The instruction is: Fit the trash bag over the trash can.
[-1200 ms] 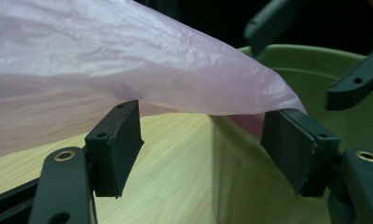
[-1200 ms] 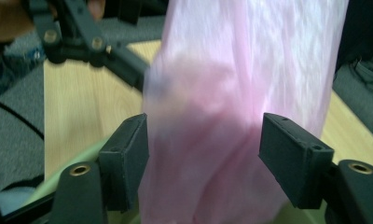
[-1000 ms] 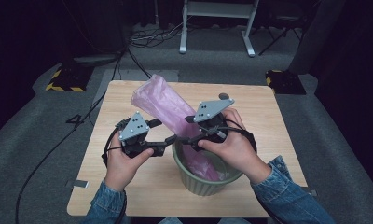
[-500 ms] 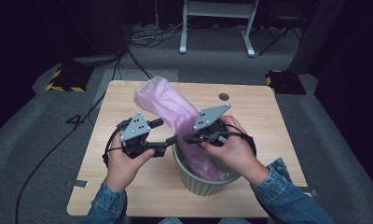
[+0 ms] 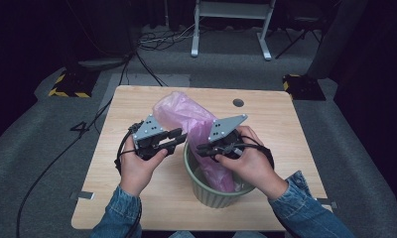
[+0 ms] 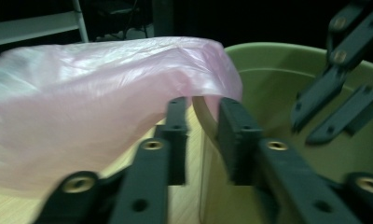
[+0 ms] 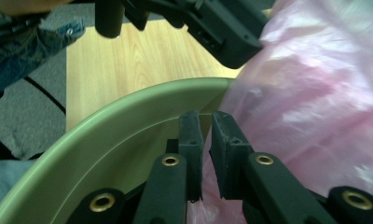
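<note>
A thin, glossy pink plastic bag [image 5: 196,124] lines a matt green plastic bin [image 5: 206,191] on a pale wood-grain table [image 5: 137,104].

Pink bag [image 5: 196,124] apparently crowds the bin [image 5: 214,193] mouth; table [image 5: 286,129] right lies open.

Light wood tabletop [image 5: 137,104], small dark round hole [image 5: 238,102] near far right corner; grey carpet floor [image 5: 33,144] around; black cables [image 5: 152,42] trailing far left; yellow-black striped blocks [image 5: 67,84] left and right; white metal frame [image 5: 231,25] far; dark, dim surroundings
</note>
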{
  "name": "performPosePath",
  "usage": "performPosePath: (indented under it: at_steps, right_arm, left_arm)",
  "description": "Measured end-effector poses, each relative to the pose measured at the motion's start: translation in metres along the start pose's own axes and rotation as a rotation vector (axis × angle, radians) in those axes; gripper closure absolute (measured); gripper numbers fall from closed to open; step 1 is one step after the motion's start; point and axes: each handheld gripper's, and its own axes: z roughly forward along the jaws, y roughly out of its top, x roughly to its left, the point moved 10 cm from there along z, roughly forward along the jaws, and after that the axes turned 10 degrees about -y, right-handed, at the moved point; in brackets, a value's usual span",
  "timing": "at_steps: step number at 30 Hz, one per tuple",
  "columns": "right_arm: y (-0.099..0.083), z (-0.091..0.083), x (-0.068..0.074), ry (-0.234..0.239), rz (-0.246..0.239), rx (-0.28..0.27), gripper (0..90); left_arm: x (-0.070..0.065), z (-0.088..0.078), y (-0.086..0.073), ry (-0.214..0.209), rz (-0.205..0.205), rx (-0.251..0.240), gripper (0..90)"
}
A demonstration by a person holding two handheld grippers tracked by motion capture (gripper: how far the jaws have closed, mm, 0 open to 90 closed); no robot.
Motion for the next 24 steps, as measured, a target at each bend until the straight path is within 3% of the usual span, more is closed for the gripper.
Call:
performPosePath:
  at_steps: [3, 7, 11, 15, 20, 24]
  right_arm:
    - [0.000, -0.005, -0.007, -0.018, 0.015, -0.012, 79.8]
    - [0.001, -0.008, -0.016, -0.049, 0.036, -0.027, 74.4]
    - [0.003, -0.006, -0.028, -0.122, 0.016, -0.041, 47.5]
    - [0.004, 0.007, -0.032, -0.156, 0.008, -0.017, 32.1]
    - [0.004, 0.016, -0.052, -0.234, 0.022, 0.001, 30.0]
    - [-0.001, 0.017, -0.068, -0.270, 0.044, 0.022, 30.0]
  left_arm:
    - [-0.003, -0.002, 0.001, -0.009, 0.017, -0.002, 89.8]
    - [-0.013, -0.002, 0.004, -0.027, 0.045, 0.005, 90.0]
    - [-0.019, -0.002, 0.005, -0.038, 0.067, 0.013, 90.0]
    - [-0.020, -0.002, 0.003, -0.047, 0.059, 0.013, 90.0]
    - [-0.014, -0.007, -0.002, -0.033, 0.043, 0.012, 89.9]
    - [-0.007, -0.009, -0.009, -0.012, 0.011, 0.015, 78.2]
